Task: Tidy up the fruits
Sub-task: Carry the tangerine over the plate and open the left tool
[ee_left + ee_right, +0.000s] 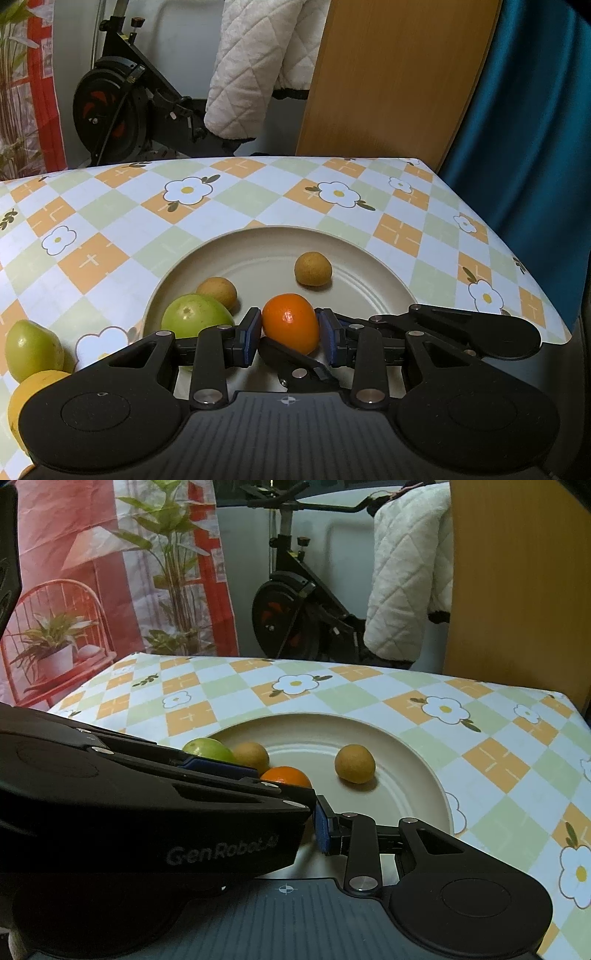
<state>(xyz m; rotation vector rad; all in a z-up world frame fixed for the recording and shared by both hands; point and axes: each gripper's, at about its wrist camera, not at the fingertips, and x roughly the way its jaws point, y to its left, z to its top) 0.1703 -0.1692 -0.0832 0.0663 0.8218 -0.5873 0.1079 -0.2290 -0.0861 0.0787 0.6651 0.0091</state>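
We see a table covered in a checked, flower-print cloth (pixel 258 192), its far edge and right corner bare. A round cream plate (pixel 258 243) lies near us, its far half open. Over its near rim, our left gripper (pixel 289 326) clamps a small orange citrus fruit (pixel 290 321). Our right gripper (pixel 314 825) appears clenched, its left finger hidden.

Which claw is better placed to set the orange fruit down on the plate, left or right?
Left. The left claw already has the orange fruit between its blue pads, over the beige plate. The right claw's jaws are nearly shut with no fruit visible in them; the left claw hides one finger.
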